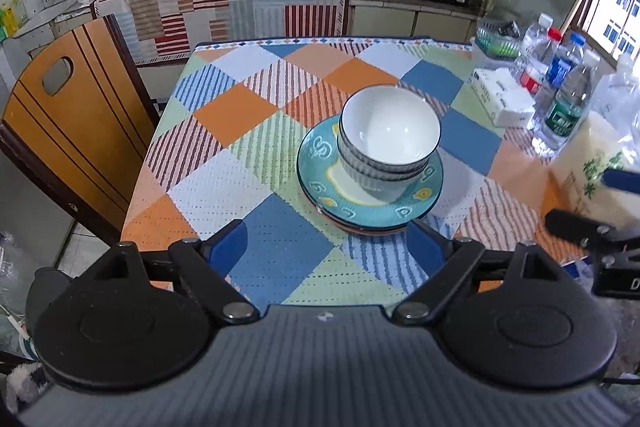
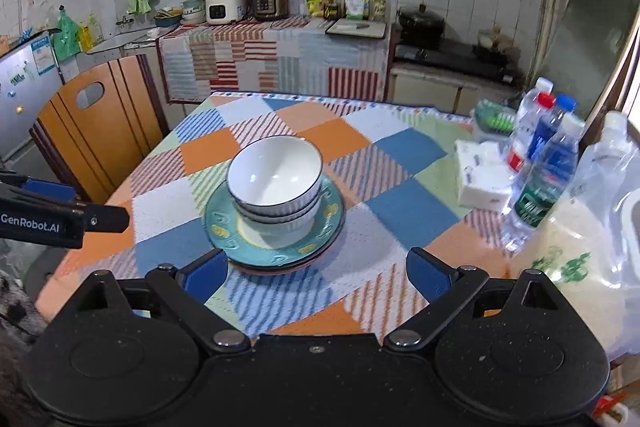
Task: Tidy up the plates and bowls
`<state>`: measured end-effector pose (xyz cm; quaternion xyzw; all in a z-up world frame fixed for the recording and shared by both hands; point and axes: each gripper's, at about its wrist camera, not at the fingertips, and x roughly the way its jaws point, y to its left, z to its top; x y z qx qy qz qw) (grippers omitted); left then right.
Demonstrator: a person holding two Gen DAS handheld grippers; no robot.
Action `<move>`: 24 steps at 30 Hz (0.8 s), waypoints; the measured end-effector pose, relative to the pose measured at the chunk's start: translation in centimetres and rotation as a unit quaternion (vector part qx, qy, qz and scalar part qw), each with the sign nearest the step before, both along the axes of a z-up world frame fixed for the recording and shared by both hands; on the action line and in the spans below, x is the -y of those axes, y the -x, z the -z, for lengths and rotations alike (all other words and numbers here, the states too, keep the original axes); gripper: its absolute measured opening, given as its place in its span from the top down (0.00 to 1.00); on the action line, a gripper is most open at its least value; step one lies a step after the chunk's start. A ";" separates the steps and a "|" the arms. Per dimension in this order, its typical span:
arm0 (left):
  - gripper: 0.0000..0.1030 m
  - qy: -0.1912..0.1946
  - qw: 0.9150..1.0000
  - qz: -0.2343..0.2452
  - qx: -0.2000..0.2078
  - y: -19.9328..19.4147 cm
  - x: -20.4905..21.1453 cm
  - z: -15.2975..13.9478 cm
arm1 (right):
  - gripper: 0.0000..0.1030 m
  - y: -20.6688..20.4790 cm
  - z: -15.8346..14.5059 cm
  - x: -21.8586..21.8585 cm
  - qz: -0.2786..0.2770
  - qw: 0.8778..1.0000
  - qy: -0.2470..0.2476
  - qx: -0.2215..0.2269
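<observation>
Left wrist shows our left gripper (image 1: 328, 247) and right gripper (image 2: 316, 273) both released, empty; we risk toppling the bowls (image 1: 386, 139) off the plates (image 1: 320, 171) if nudged.

Both tools, left (image 1: 326, 247) and right (image 2: 318, 273), agape (empty)

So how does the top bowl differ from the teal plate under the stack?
The top bowl is deep and plain white inside with ribbed sides and a dark rim; the teal plate is flat, wide and patterned with yellow motifs. The bowl nests in other bowls; the plate lies on more plates, carrying the bowls. Both are round, upright and apparently empty.
</observation>
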<state>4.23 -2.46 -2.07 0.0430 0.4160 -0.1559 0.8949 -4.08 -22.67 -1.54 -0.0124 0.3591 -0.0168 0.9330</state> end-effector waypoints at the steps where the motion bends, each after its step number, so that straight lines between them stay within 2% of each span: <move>1: 0.14 -0.007 1.000 -0.002 -0.002 -0.1 0.1 0.3 | 0.05 0.1 0.1 -0.1 0.005 1.000 0.010 0.004; 4: 0.11 -0.017 1.000 -0.006 -0.005 -0.2 0.1 0.7 | 0.04 -0.1 0.5 -0.5 0.015 0.999 0.034 0.005; 9: 0.05 -0.029 1.000 -0.010 -0.007 -0.1 0.3 1.2 | 0.04 -0.1 1.0 0.2 0.027 1.000 0.012 -0.003; 15: 0.05 -0.029 0.999 -0.011 -0.011 0.1 0.2 1.9 | 0.02 0.1 1.5 -0.1 0.038 0.999 0.023 -0.004; 24: 0.03 -0.032 0.999 0.000 -0.001 0.4 0.7 2.3 | 0.00 -0.3 2.6 0.7 0.056 0.998 -0.001 -0.042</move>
